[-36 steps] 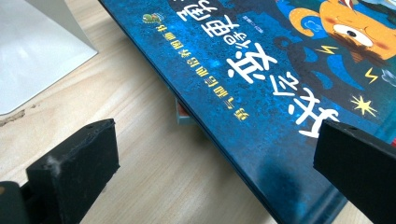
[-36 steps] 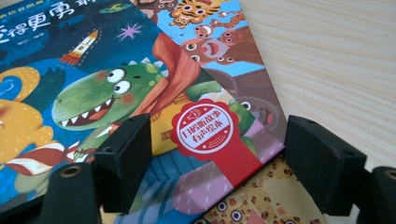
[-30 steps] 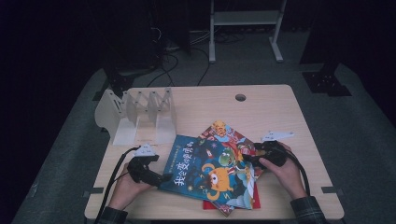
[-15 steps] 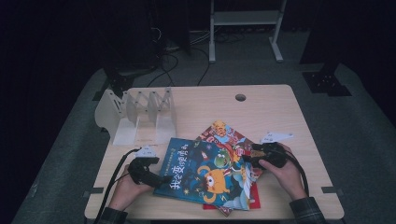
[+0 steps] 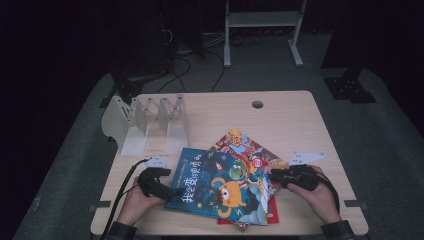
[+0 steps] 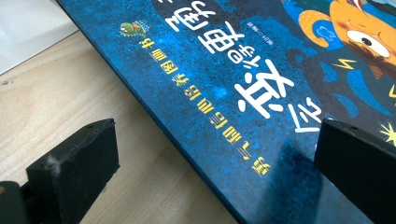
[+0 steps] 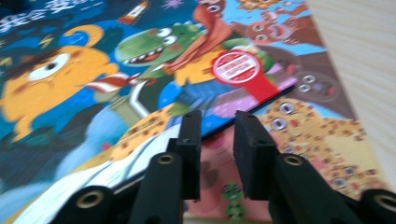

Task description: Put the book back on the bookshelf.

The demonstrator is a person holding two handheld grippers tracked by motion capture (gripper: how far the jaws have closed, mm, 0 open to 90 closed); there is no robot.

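Observation:
A blue picture book (image 5: 215, 187) with an orange monster lies on top of a fanned pile near the table's front edge. My left gripper (image 5: 174, 191) is at its left edge. In the left gripper view that gripper (image 6: 217, 140) is open wide: one jaw hangs over bare wood, the other over the blue cover (image 6: 243, 70). My right gripper (image 5: 274, 175) is at the pile's right side. In the right gripper view this gripper (image 7: 218, 119) is almost shut, with nothing in the narrow gap, low over the blue book's corner (image 7: 140, 60) and a leopard-patterned book (image 7: 303, 121) beneath.
A white slotted book rack (image 5: 150, 122) stands at the back left of the wooden table (image 5: 300, 125), which has a cable hole (image 5: 257, 104). A colourful book (image 5: 240, 142) and a red one (image 5: 272, 218) stick out from under the blue book. Dark floor surrounds the table.
The blue book has shifted a little to the left. The right gripper has come slightly nearer the table's front edge. The left gripper has hardly moved.

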